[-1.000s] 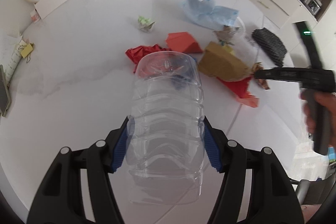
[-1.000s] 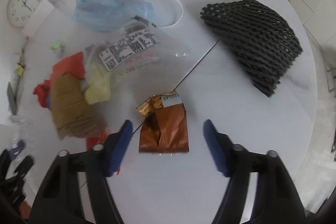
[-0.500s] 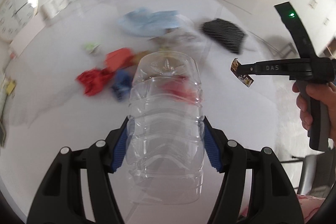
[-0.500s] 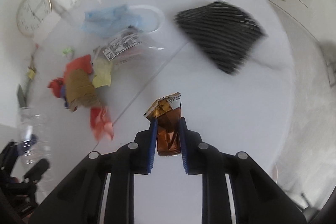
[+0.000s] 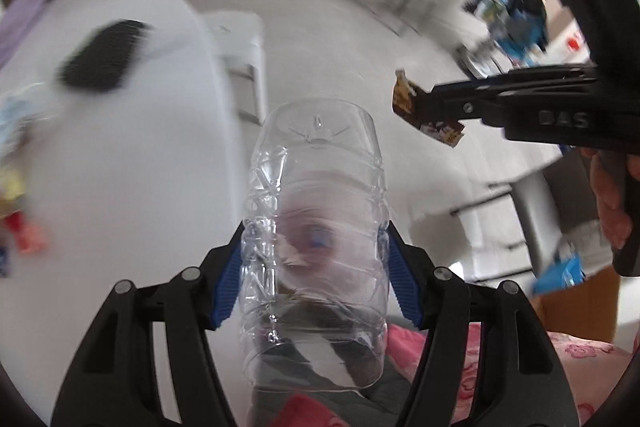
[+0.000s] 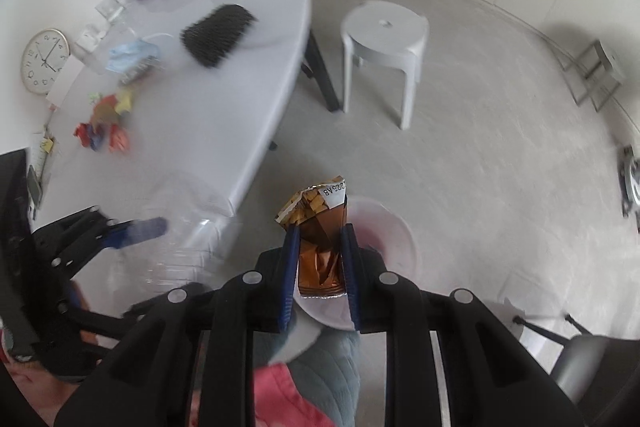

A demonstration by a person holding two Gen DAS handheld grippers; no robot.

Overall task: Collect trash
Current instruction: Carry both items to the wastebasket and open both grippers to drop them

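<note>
Holding two items clear of the table: the left gripper (image 5: 314, 281) is clamped about midway open on a clear plastic bottle (image 5: 316, 227); the right gripper (image 6: 320, 267), jaws nearly closed, pinches a brown snack wrapper (image 6: 318, 247). Neither looks binned yet.

Remaining on the table (image 6: 224, 115): black foam netting (image 6: 218, 35), blue face mask (image 6: 130, 55) and coloured paper scraps (image 6: 104, 125), clustered toward its far side. Only the right wrist view shows these sharply, plus a white stool (image 6: 384, 43); the left view shows the person's hand (image 5: 610, 199).

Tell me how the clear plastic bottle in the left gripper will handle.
The clear plastic bottle looks empty, so probably light. Its thin ribbed walls may buckle if the left gripper squeezes harder. Being round and smooth, it could slip, or roll if set on its side.
</note>
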